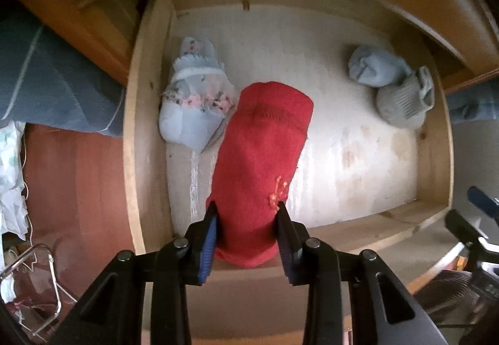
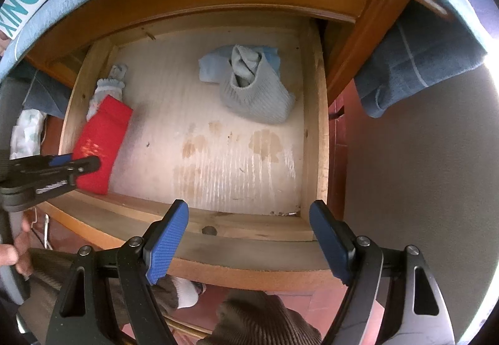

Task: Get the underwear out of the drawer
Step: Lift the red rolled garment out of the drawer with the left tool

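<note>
- The left gripper (image 1: pixel 246 214), black with blue ribbed pads, is clamped on a red folded knit garment (image 1: pixel 262 164) with a small orange mark, which fills the gap between its fingers above the front rail of the open pale wooden drawer (image 1: pixel 134 157).
- The right gripper (image 2: pixel 249 220) hovers over that front rail with its fingers spread wide and nothing between them.
- Only the right wrist view shows the left gripper side-on at the drawer's left front corner, brown stains on the drawer floor, and teal lettering on a white band above the drawer, partly readable as "XINCCI".
- Only the left wrist view shows the pale blue floral bundle (image 1: pixel 196 95) fully, just beyond the red garment against the drawer's left wall.
- Far right in the drawer lie a light blue rolled cloth (image 1: pixel 374 65) and a grey ribbed knit piece (image 1: pixel 402 101), touching.
</note>
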Demonstrator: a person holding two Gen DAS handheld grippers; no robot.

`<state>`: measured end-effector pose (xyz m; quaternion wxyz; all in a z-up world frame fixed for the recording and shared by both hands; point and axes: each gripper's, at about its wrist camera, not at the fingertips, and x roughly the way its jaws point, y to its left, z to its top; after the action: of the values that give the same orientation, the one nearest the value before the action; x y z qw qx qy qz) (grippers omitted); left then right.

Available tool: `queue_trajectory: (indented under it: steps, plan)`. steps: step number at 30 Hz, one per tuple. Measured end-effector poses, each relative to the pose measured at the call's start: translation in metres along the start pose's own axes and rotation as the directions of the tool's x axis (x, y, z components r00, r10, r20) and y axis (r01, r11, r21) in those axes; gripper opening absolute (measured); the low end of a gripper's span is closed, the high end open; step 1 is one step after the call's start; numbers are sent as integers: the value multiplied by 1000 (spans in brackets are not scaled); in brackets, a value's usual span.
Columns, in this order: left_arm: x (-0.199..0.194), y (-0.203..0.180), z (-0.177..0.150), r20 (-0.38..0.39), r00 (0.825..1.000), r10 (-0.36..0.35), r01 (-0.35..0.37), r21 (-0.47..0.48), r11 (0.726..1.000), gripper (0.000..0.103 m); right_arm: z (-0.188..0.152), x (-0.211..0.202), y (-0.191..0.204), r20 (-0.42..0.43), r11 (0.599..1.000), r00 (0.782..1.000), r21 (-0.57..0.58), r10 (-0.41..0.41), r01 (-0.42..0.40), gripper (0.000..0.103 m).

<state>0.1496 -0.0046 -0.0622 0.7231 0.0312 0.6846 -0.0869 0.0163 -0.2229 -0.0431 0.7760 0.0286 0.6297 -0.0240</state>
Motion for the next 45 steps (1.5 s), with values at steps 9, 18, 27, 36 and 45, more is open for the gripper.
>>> queue_trajectory:
  steps: [9, 18, 27, 36, 45]
  plan:
    - [-30, 7, -1, 81, 996, 33, -33, 7, 999, 34, 1, 4, 5, -13, 998, 999, -56, -30, 29, 77]
    - [-49, -2, -15, 141, 989, 38, -46, 54, 998, 34, 13, 9, 16, -7, 989, 1000, -147, -17, 15, 77]
    - [-58, 4, -22, 158, 987, 6, -14, 44, 999, 33, 35, 19, 24, 18, 950, 997, -301, -80, 82, 77]
    - [-71, 20, -25, 172, 985, 19, -21, 13, 1000, 33, 38, 35, 26, 47, 904, 989, -401, -142, 149, 73]
    - [-80, 31, -29, 193, 981, 11, -7, -20, 1000, 33, 35, 37, 32, 90, 872, 980, -447, -177, 198, 73]
